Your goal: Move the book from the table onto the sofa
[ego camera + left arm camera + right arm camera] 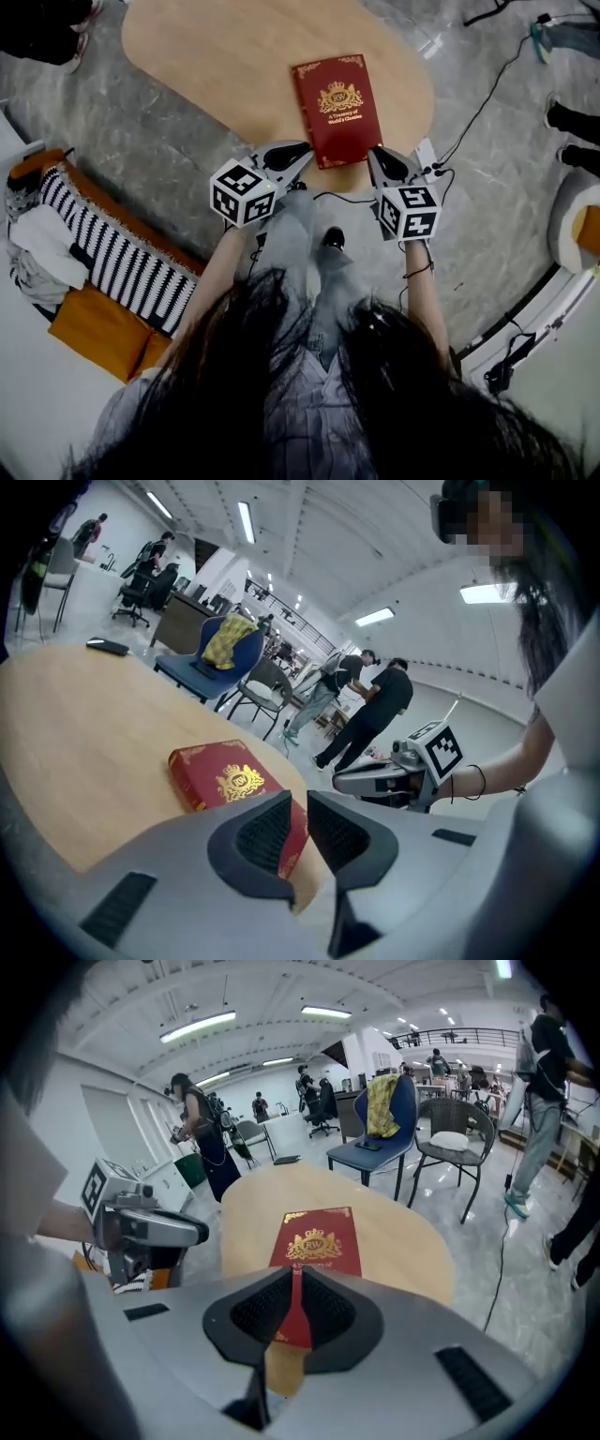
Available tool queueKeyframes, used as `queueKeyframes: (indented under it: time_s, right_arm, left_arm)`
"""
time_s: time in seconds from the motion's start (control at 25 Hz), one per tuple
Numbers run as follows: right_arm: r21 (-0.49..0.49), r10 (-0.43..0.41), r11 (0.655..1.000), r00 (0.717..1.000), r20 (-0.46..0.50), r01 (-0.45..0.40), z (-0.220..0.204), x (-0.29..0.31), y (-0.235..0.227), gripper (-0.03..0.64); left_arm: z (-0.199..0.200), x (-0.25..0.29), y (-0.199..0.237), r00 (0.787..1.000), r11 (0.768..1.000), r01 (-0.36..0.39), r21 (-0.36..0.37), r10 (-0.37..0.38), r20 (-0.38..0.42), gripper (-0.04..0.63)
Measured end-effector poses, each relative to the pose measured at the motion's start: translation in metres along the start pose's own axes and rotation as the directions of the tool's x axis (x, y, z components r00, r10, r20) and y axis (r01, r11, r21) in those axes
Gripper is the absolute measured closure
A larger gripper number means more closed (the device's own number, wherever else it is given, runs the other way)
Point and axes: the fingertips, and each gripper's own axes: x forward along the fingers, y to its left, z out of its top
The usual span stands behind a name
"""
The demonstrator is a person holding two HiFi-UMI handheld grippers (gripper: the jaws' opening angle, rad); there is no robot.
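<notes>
While the red book (pixel 337 111) is lying flat, wider jaws are being called for: left gripper (pixel 299 803) barely parted, right gripper (pixel 296 1277) closed.

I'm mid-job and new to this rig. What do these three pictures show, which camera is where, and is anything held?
There is no robot arm. A person carries a two-jaw gripper in each hand, each with a marker cube. The head view looks down from the person's head. It shows the left gripper and the right gripper on either side of the near end of a red book. The book lies flat on a wooden table. The other two pictures come from a camera on each gripper, looking along its jaws. The left jaws stand slightly apart with nothing between them, and the right jaws are closed and empty. Nothing is held.
</notes>
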Motion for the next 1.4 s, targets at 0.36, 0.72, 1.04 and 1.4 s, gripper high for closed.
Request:
queueKeyframes:
  time_s: [0.36, 0.72, 1.04, 1.4]
  right_arm:
    - [0.077, -0.031, 0.996, 0.997, -0.076, 0.037, -0.037, 0.054, -0.033, 0.569]
    - [0.089, -0.001, 0.996, 0.984, -0.176, 0.017, -0.063, 0.088, -0.063, 0.410]
    - [0.091, 0.000, 0.996, 0.987, -0.158, 0.015, -0.049, 0.091, -0.079, 0.393]
    - [0.193, 0.009, 0.981, 0.976, -0.216, 0.034, -0.057, 0.103, -0.094, 0.391]
  left_arm:
    - [-0.039, 0.051, 0.066, 0.998, 0.990, -0.028, -0.141, 0.020, -0.059, 0.403]
    - [-0.075, 0.068, 0.112, 0.990, 0.951, -0.070, -0.300, 0.029, -0.138, 0.359]
    - [-0.070, 0.084, 0.133, 0.993, 0.915, -0.076, -0.396, 0.032, -0.118, 0.342]
    - [-0.074, 0.099, 0.134, 0.990, 0.911, -0.068, -0.406, 0.012, -0.138, 0.342]
